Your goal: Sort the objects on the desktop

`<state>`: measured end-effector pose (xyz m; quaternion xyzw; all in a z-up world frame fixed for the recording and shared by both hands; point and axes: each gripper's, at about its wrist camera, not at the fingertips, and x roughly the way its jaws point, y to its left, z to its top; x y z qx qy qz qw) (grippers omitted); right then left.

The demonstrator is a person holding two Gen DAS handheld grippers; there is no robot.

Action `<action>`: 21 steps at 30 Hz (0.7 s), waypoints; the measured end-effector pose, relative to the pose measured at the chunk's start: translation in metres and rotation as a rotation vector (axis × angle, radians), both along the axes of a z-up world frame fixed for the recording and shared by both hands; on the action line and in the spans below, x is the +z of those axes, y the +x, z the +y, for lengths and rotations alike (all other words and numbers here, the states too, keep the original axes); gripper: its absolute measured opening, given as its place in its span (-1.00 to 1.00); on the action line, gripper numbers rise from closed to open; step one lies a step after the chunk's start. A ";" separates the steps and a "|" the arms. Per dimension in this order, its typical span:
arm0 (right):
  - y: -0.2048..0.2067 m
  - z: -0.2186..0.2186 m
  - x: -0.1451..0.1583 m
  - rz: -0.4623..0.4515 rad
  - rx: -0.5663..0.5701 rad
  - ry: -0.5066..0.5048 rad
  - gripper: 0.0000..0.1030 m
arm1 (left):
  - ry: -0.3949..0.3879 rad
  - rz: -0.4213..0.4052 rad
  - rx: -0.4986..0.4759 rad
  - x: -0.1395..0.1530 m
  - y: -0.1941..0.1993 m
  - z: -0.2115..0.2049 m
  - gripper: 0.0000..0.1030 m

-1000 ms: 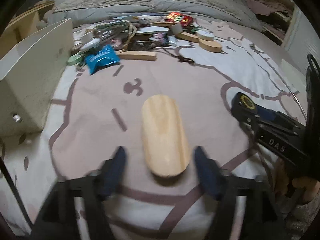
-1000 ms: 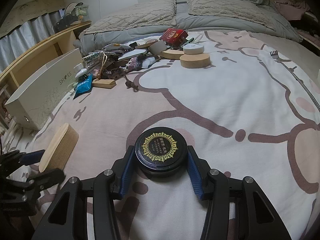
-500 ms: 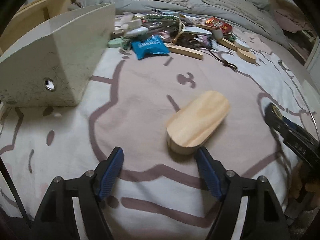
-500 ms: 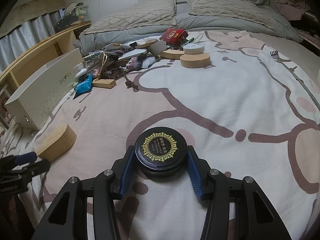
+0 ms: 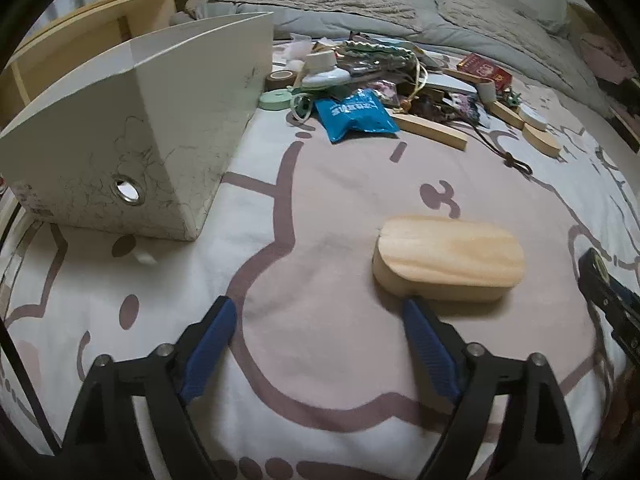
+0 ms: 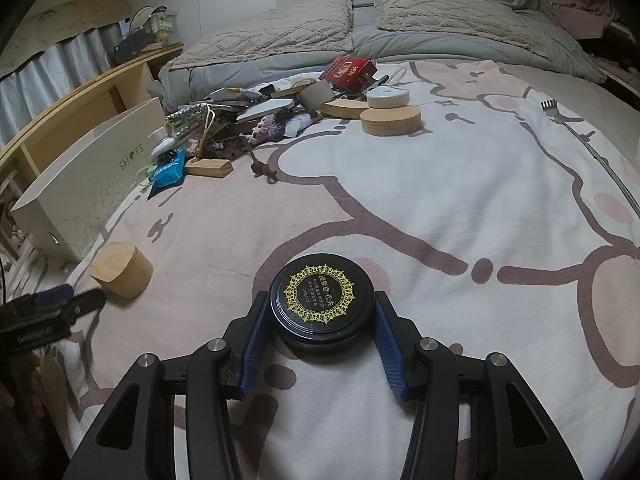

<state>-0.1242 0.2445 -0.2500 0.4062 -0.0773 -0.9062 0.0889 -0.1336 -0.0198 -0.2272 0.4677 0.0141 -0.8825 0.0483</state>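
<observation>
A pale oval wooden block (image 5: pixel 450 264) lies on the pink and white bedspread, just ahead and right of my left gripper (image 5: pixel 316 320), which is open and empty; its right fingertip (image 5: pixel 412 312) is close to the block's near edge. The block also shows in the right wrist view (image 6: pixel 122 270). My right gripper (image 6: pixel 320 308) is shut on a round black tin with a gold pattern (image 6: pixel 320 300) that rests on the bedspread. The left gripper shows at the left edge of the right wrist view (image 6: pixel 52 308).
A white shoe box (image 5: pixel 132 128) stands at the left, also in the right wrist view (image 6: pixel 92 192). A pile of clutter lies at the back: blue packet (image 5: pixel 354 114), wooden stick (image 5: pixel 434 132), red box (image 6: pixel 348 70), round wooden disc (image 6: pixel 390 120). Pillows lie behind.
My left gripper has swung left and pulled back from the wooden block, which lies crosswise to the right now. The shoe box has come into fuller view. The right gripper and tin have not moved.
</observation>
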 end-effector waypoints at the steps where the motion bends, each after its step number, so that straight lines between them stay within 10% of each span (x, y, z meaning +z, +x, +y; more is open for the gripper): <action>1: 0.000 -0.001 0.000 0.000 0.000 0.000 -0.02 | 0.019 0.001 -0.021 0.000 0.003 0.001 0.90; 21: -0.001 -0.001 -0.002 -0.002 0.002 -0.006 -0.01 | 0.083 0.007 -0.116 -0.004 -0.029 0.051 1.00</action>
